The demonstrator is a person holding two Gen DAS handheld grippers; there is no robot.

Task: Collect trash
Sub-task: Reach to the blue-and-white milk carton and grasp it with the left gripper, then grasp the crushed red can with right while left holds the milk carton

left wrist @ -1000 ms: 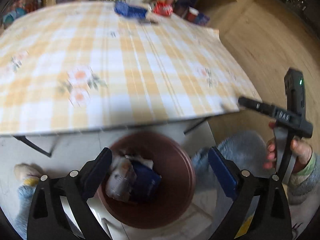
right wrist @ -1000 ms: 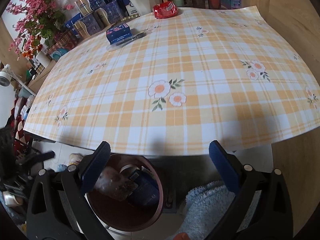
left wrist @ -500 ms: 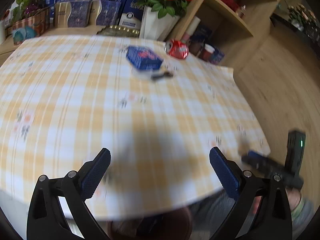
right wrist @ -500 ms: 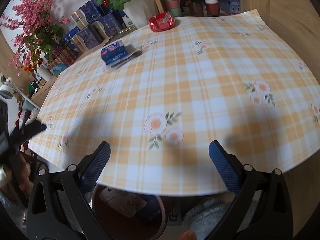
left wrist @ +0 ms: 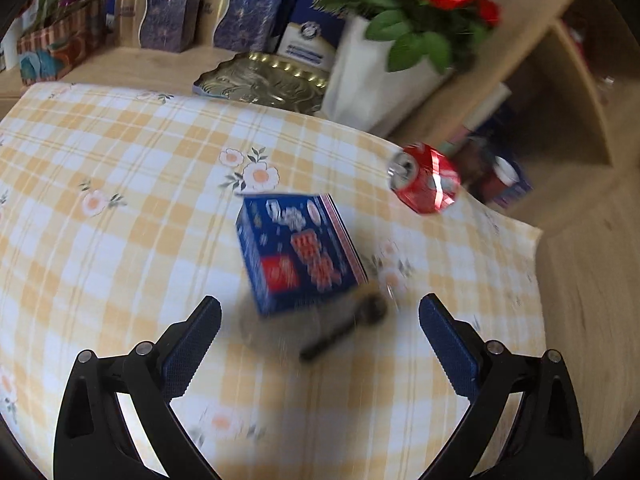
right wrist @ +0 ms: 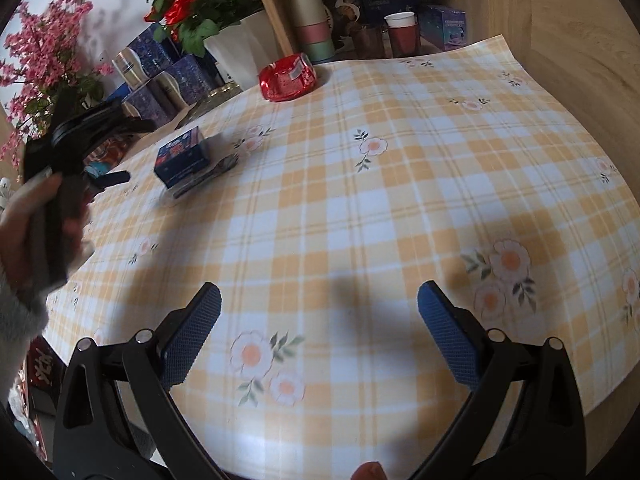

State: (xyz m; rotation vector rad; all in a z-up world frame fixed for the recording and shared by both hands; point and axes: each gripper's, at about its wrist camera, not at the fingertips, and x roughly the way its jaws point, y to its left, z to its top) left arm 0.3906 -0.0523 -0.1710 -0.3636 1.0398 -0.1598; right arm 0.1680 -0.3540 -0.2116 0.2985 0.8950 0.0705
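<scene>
A blue carton (left wrist: 298,252) lies on the checked tablecloth, just ahead of my left gripper (left wrist: 320,336), which is open and empty. A dark pen-like item (left wrist: 344,330) lies on a clear disc beside the carton. A crushed red can (left wrist: 426,179) lies further right, near the table's back edge. In the right wrist view the carton (right wrist: 182,158) and can (right wrist: 287,77) lie far off. My right gripper (right wrist: 318,330) is open and empty over the near part of the table. The left gripper (right wrist: 116,152) shows there at the left, close to the carton.
A white vase with red flowers (left wrist: 380,76), a gold tray (left wrist: 260,80) and blue boxes (left wrist: 168,20) stand behind the table. Paper cups (right wrist: 312,20) and boxes sit on a shelf at the back. A wooden wall (right wrist: 580,40) stands to the right.
My left gripper rose from over the brown bin under the table and moved forward across the table to the blue carton. My right gripper also rose and moved forward over the table.
</scene>
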